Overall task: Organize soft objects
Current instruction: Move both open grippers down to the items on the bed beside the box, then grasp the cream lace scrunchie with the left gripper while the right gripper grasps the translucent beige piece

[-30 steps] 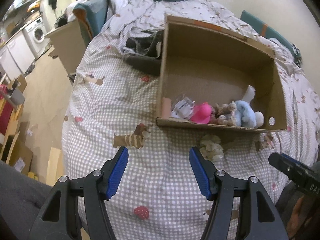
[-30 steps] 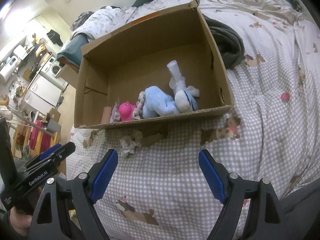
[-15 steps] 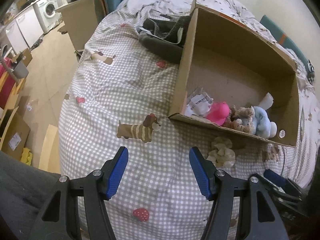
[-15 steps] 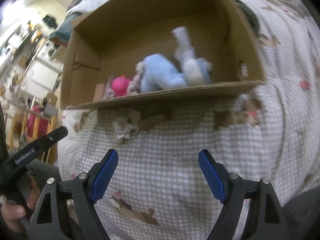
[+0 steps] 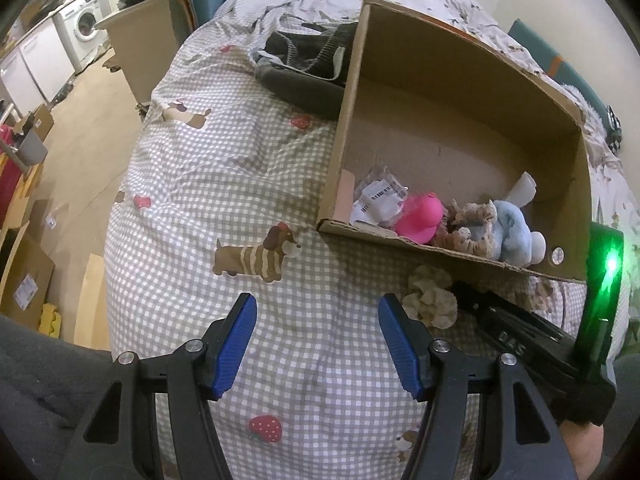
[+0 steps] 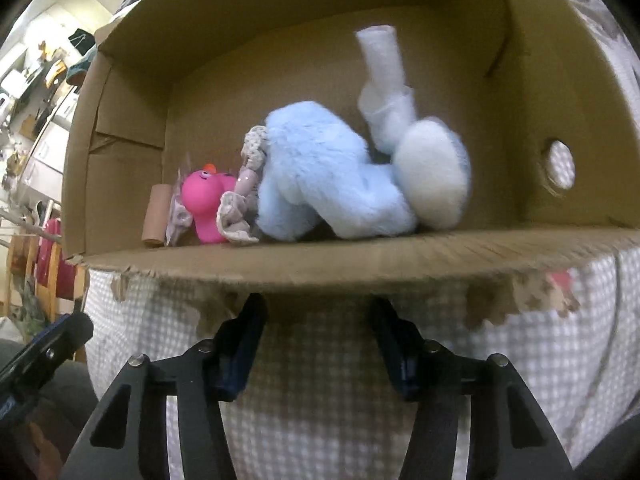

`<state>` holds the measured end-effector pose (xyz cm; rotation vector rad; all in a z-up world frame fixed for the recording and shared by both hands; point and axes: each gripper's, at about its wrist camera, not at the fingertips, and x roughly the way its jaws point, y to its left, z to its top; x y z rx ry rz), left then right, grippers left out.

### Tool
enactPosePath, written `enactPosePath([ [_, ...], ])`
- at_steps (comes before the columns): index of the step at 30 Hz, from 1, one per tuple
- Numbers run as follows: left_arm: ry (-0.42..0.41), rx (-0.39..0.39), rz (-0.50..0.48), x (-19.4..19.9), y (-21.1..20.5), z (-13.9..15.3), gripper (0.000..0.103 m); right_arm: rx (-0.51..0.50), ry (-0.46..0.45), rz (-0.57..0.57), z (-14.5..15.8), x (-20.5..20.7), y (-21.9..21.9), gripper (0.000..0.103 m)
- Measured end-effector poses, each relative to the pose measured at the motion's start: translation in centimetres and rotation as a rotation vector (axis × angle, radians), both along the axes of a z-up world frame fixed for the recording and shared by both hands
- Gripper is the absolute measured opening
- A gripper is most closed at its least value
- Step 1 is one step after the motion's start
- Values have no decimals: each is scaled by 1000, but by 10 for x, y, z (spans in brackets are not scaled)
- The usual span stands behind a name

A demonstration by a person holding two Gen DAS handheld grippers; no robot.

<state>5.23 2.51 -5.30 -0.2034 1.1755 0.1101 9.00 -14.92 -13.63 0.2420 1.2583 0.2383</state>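
Both wrist views face box (image 5: 460, 128) (image 6: 320, 264) steeply downward; right nearer

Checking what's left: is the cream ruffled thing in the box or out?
Out: the cream ruffled thing lies on the checked bedspread, outside the cardboard box's near wall.
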Motion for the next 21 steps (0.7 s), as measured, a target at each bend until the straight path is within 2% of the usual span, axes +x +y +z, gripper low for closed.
enactPosePath([
  [1, 1, 2, -1, 0, 0, 0, 60, 3, -4, 9, -1, 1, 3, 34],
  [2, 3, 3, -2, 0, 0, -1, 60, 3, -9, 10, -1, 1, 4, 32],
  [4, 7, 2, 1, 1, 0, -2, 60, 51, -14, 27, 0, 1, 5, 9],
  [14, 32, -4, -11, 2, -2, -10, 60, 95, -28, 19, 32, -29, 1, 8],
  [18, 74, 3, -75, 4, -17, -21, 60, 110, -39, 7, 52, -48, -10, 8],
  [21, 112, 14, -130, 5, -33, -32, 60, 118, -35, -17, 56, -59, -23, 8],
])
